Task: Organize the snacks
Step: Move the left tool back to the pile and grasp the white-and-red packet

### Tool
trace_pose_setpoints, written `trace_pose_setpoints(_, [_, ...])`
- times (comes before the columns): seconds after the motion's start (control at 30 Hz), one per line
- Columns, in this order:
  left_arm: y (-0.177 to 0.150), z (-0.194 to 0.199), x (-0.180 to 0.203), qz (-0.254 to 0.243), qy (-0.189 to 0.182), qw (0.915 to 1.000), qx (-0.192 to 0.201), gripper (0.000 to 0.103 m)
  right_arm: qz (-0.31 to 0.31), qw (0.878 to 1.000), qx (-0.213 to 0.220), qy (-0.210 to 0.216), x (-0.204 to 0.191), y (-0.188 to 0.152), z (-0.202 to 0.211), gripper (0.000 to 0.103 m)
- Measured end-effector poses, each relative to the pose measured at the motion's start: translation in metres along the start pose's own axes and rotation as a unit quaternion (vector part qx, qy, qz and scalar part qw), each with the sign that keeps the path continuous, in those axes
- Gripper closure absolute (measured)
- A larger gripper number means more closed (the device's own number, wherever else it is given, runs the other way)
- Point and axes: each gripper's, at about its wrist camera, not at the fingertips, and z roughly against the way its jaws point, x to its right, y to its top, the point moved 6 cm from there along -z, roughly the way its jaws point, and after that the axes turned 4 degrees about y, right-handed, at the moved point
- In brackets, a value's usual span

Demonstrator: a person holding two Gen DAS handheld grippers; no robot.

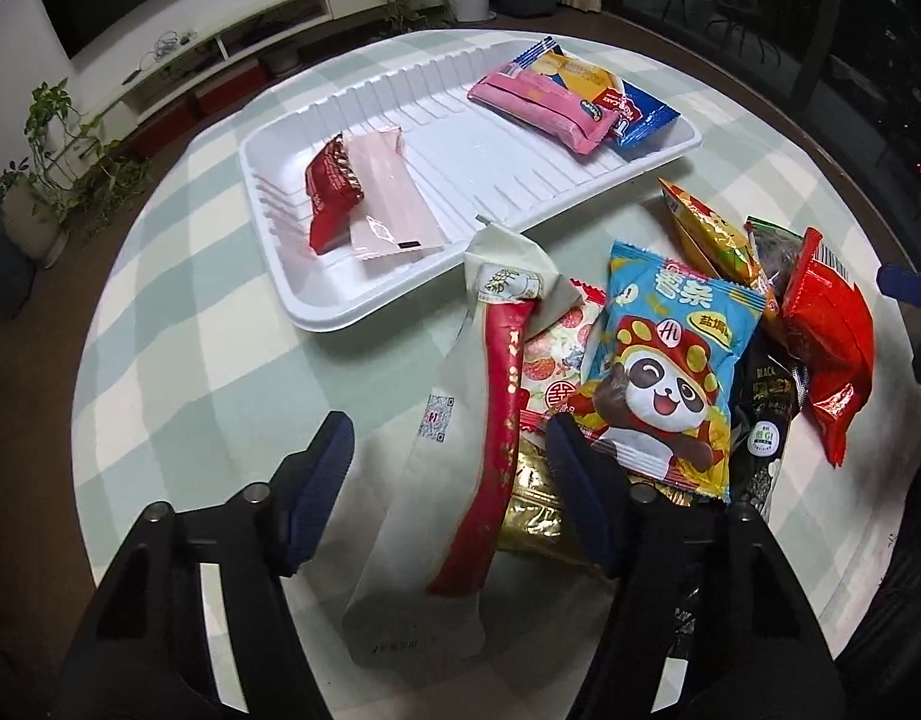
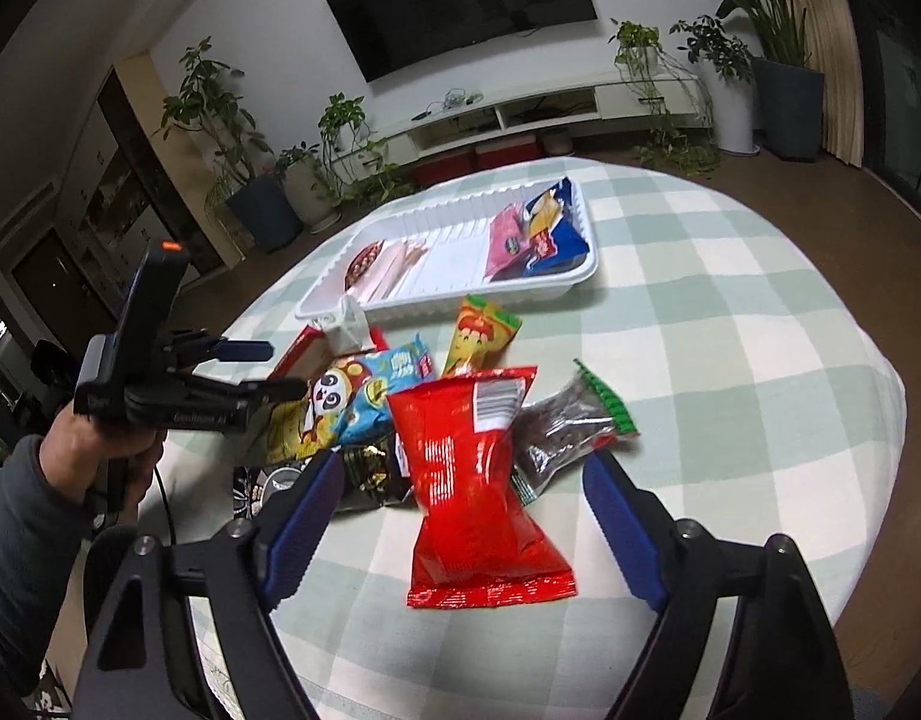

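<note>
Left gripper (image 1: 448,450), blue-padded jaws partly open and gripping nothing, straddles a long cream-and-red paper-like sachet (image 1: 460,414) whose long axis runs away from it towards the white ribbed plastic tray (image 1: 352,306). Right gripper (image 2: 460,480), jaws wide and empty, brackets a glossy, crinkled red foil packet (image 2: 478,480), lengthwise likewise; both lie on the green-checked cloth (image 2: 730,372).

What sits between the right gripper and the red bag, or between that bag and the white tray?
Nothing blocks the right gripper: the red bag lies between its open fingers. Toward the white tray, the yellow snack pack lies flat on the table, easily cleared by lifting over it.
</note>
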Motion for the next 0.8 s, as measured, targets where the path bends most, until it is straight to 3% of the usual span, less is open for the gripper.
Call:
trace_pose_setpoints(0.13, [0.004,-0.010,0.002,-0.009,-0.010,0.9998,-0.015,0.053,-0.001,1.000,-0.001,0.000,0.001,-0.002,0.000,0.019])
trace_pose_setpoints(0.2, [0.005,-0.015,0.001,-0.006,-0.020,0.9995,-0.025,0.072,-0.002,1.000,-0.004,0.000,0.001,-0.003,-0.001,0.019])
trace_pose_setpoints(0.53, [0.009,-0.026,0.002,0.003,-0.032,0.9985,-0.044,0.072,0.004,1.000,-0.016,0.002,-0.003,-0.009,-0.005,0.023])
trace_pose_setpoints(0.6, [0.010,-0.026,0.002,0.006,-0.032,0.9986,-0.041,0.080,0.006,1.000,-0.016,0.000,-0.003,-0.007,-0.005,0.023])
trace_pose_setpoints(0.8, [0.008,-0.018,-0.002,0.028,-0.041,0.9985,-0.023,0.086,0.010,1.000,-0.020,-0.004,-0.004,-0.009,-0.007,0.026])
